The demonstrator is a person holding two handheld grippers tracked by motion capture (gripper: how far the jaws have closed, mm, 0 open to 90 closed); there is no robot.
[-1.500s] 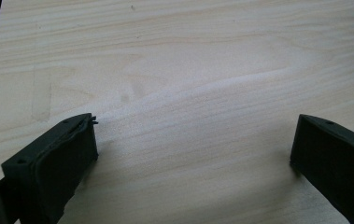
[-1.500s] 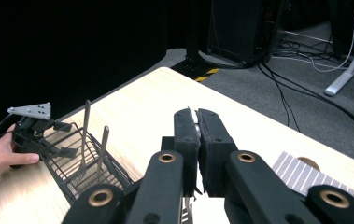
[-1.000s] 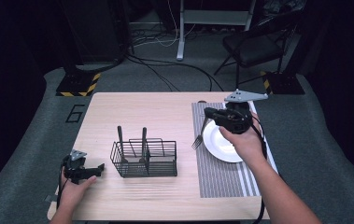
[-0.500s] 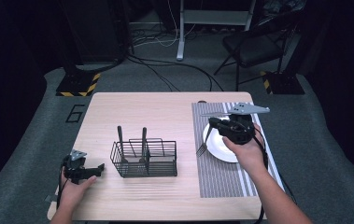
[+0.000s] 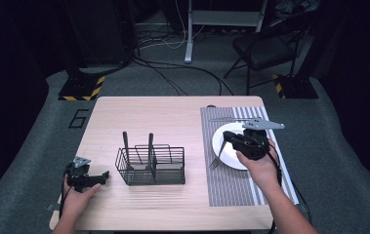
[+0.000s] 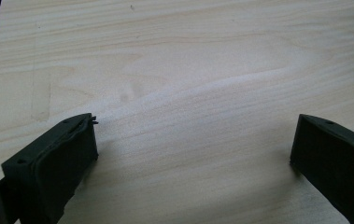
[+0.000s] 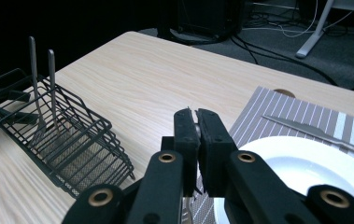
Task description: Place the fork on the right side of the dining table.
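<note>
Steel fork [image 5: 217,157] clamped in right gripper [image 7: 196,122] jaws; left gripper [image 6: 193,149] jaws spread.

Grey carpet [image 5: 173,83], dark chair [image 5: 265,48], floor cables [image 5: 163,73]

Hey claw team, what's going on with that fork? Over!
Right claw shut on the fork, lowering it by the plate on the striped mat. Left claw open, idle on the table. Nothing blocking.

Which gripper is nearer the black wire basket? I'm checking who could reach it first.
Left. The left gripper sits just beside the black wire basket; the right gripper is farther off, over the round white plate.
</note>
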